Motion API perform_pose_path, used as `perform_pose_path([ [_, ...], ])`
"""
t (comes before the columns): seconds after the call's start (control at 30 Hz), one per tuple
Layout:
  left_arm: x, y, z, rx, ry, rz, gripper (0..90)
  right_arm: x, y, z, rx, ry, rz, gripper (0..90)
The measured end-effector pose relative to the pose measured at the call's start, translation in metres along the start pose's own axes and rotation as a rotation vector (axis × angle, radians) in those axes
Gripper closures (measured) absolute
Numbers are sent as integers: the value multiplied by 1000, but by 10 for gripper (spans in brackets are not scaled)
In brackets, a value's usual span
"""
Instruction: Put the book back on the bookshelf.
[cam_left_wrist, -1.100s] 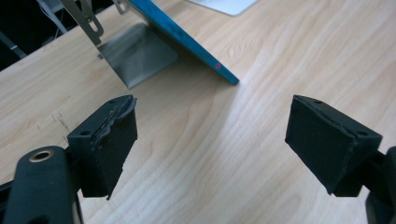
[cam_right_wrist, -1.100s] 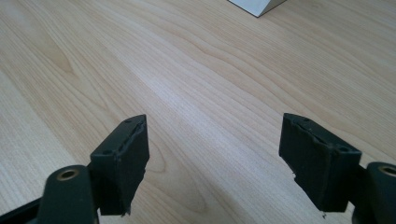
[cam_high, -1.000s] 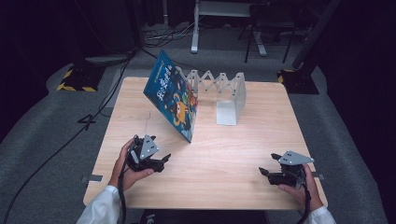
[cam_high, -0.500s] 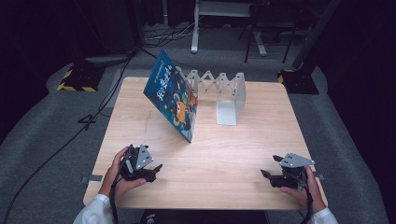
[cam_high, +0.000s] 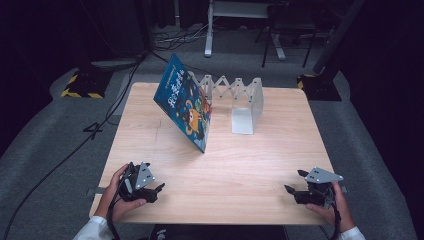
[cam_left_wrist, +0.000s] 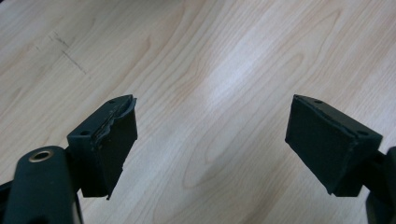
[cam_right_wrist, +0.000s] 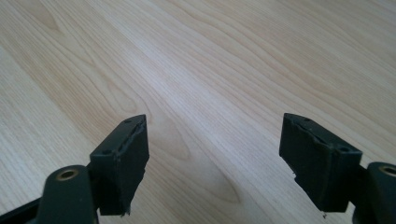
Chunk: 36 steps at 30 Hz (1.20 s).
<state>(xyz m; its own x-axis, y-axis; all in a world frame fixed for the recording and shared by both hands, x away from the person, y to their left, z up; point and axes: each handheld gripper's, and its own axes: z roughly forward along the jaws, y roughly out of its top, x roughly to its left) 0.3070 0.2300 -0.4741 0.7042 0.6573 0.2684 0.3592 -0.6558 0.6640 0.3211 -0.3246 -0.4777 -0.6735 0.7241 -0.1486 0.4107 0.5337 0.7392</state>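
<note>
A blue picture book (cam_high: 185, 107) stands tilted near the middle of the wooden table (cam_high: 250, 165), leaning toward a white folding book rack (cam_high: 240, 100) behind it. My left gripper (cam_high: 156, 190) rests low at the table's front left corner, held by a hand, jaws open and nothing between them. In the left gripper view its gripper (cam_left_wrist: 210, 144) looks down on bare wood. My right gripper (cam_high: 295, 182) sits at the front right corner, also open and empty. Bare wood lies beneath the same gripper (cam_right_wrist: 215, 158) in the right gripper view. Both are far from the book.
Faint pencil marks (cam_left_wrist: 67, 51) cross the wood ahead of the left gripper. Around the table lies grey floor with cables (cam_high: 75, 145), a yellow-black striped base (cam_high: 80, 85) at the left, and a stand (cam_high: 320, 82) at the back right.
My left gripper has drawn back toward the table's front left edge and sunk a little. The right gripper has stayed where it was.
</note>
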Motion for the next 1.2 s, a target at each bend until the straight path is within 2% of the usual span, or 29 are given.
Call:
perform_pose_path([
  [0.23,3,-17,-3,9,-12,-36,170,-8,-13,-5,-1,-11,35,247],
  [0.47,11,-33,-6,-5,-9,-117,170,-16,-28,-11,-8,-35,89,244],
  [0.53,13,-36,-7,-9,-10,-125,170,-17,-31,-12,-6,-41,98,244],
  [0.7,19,-47,-10,-14,-10,-174,170,-24,-41,-18,-11,-52,138,244],
  [0.77,22,-53,-11,-10,6,-199,171,-27,-45,-20,-17,-49,165,243],
  [0.8,22,-53,-11,-10,6,-199,171,-27,-45,-20,-17,-49,165,243],
  [0.87,27,-60,-11,-4,-12,-236,171,-29,-48,-20,-16,-53,180,243],
  [0.93,29,-65,-10,11,-11,-261,171,-31,-51,-19,-14,-54,204,244],
  [0.97,31,-68,-9,7,-12,-296,174,-32,-52,-19,-13,-55,207,245],
  [1.03,33,-71,-11,3,-9,-336,184,-33,-55,-17,-5,-54,218,247],
  [1.13,37,-74,-11,15,-48,-366,205,-34,-55,-15,19,-64,222,236],
  [1.2,38,-74,-12,18,-52,-368,202,-35,-56,-14,16,-56,232,228],
])
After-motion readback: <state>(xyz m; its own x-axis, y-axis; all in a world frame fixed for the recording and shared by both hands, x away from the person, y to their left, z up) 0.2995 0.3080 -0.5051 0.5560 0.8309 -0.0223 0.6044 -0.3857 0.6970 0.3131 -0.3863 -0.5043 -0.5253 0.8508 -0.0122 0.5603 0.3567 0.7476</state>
